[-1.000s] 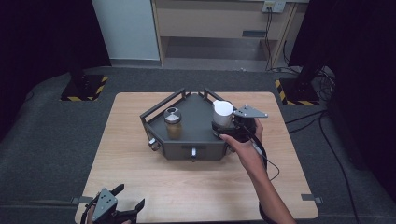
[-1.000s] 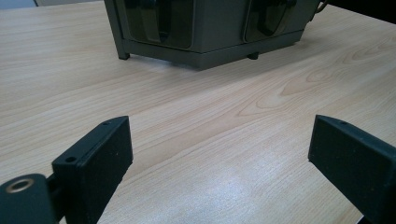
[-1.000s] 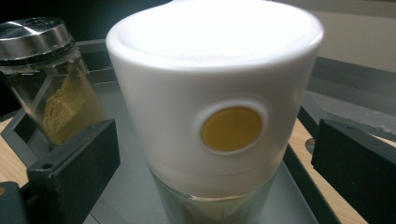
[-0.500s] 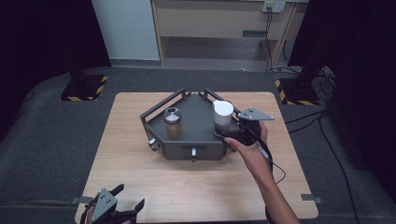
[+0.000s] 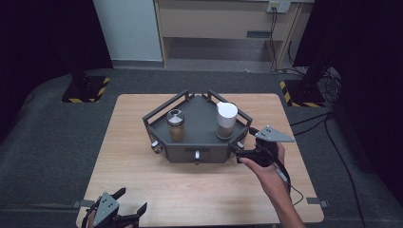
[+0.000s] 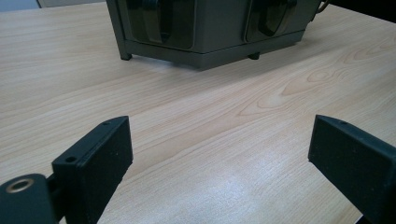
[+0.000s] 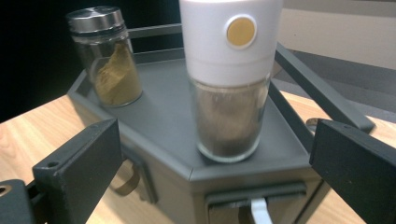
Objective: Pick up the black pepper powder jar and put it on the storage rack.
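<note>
A grey six-sided rack (image 5: 199, 151) with small drawers stands mid-table. On its top sit a glass spice jar (image 5: 175, 124) with a metal lid and yellow-brown powder, and a white-capped grinder (image 5: 226, 119). My right gripper (image 5: 240, 151) is open at the rack's front right corner, held by a hand. In the right gripper view the grinder (image 7: 229, 93) stands just ahead between the open jaws of the right gripper (image 7: 215, 140), untouched, with the spice jar (image 7: 105, 56) farther left. My left gripper (image 5: 132, 200) is open and empty near the table's front left edge.
The wooden table (image 5: 133, 142) has bare room left of and in front of the rack. In the left gripper view the rack's base (image 6: 205, 28) lies far ahead over bare wood, beyond the left gripper (image 6: 219, 130). Dark mats and cables surround the table.
My right gripper has drawn back from beside the grinder toward the person, down to the rack's front right corner. The grinder and jar stay put. The left gripper has not moved.
</note>
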### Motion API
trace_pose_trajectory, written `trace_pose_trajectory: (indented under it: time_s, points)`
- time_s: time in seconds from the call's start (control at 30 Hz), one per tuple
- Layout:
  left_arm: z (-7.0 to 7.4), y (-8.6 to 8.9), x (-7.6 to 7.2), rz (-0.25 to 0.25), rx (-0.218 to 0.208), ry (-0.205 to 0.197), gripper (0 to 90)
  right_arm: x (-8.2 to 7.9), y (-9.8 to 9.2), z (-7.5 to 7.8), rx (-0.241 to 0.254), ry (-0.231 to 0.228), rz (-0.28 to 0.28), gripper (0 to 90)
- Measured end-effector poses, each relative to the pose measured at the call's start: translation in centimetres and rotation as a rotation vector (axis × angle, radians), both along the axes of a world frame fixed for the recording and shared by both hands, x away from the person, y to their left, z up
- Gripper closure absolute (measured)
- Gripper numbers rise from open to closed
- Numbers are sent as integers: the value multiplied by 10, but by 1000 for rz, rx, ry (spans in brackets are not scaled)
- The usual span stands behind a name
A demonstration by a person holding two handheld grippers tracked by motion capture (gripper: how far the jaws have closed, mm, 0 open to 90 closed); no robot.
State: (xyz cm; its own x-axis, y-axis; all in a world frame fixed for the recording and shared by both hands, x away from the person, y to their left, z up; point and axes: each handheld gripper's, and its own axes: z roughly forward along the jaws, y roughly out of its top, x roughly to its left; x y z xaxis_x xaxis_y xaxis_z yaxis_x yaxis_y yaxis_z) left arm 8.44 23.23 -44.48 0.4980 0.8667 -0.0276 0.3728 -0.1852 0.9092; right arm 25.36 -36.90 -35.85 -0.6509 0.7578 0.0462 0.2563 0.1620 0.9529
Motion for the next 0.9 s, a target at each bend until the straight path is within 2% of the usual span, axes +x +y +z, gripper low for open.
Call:
trace_pose_trajectory:
  time_s: [0.4,0.9]
  points:
    - [0,-2,-1,3,7,3,51,-38,-23,-14,14,9,17,27]
    - [0,-3,-1,18,8,3,45,-64,-46,-26,34,11,4,30]
